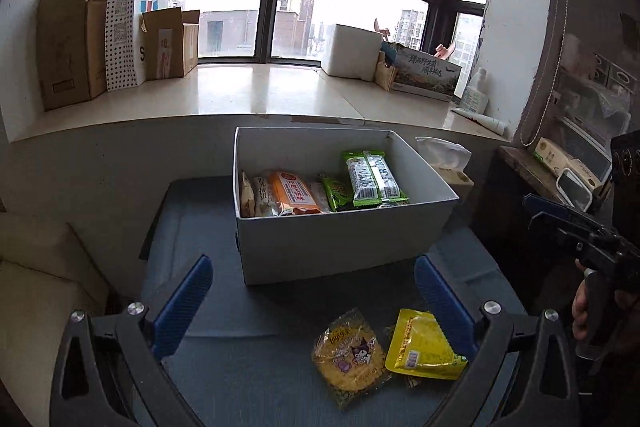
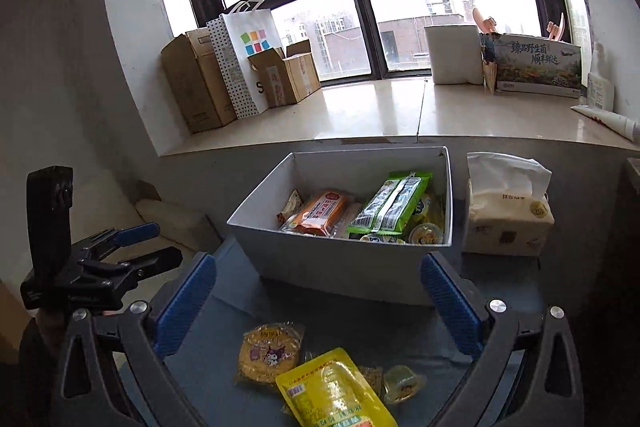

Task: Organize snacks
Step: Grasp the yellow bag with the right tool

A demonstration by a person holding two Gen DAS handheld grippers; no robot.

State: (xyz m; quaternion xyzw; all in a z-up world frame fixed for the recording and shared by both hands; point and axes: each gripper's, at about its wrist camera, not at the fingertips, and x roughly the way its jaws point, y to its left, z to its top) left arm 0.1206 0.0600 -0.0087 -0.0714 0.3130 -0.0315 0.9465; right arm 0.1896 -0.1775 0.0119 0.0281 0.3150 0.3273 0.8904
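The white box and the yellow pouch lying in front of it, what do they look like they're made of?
The white box: probably thin cardboard with a matte finish, since its walls are flat, sharply creased at the corners and show no shine. The yellow pouch: likely glossy plastic film, since it is wrinkled and catches bright highlights.

White box (image 1: 344, 239): matt card, smooth walls. Snack packs inside (image 1: 320, 187) and the two yellow packs (image 1: 388, 351) lower centre: glossy crinkled plastic film. Table top (image 1: 248, 359): matt blue-grey, fine weave look. Window sill (image 1: 256, 91), mid frame: polished, reflective stone-like. Cartons (image 1: 68, 39) upper left: plain brown cardboard. Finger pads (image 1: 184, 307): ribbed blue plastic.
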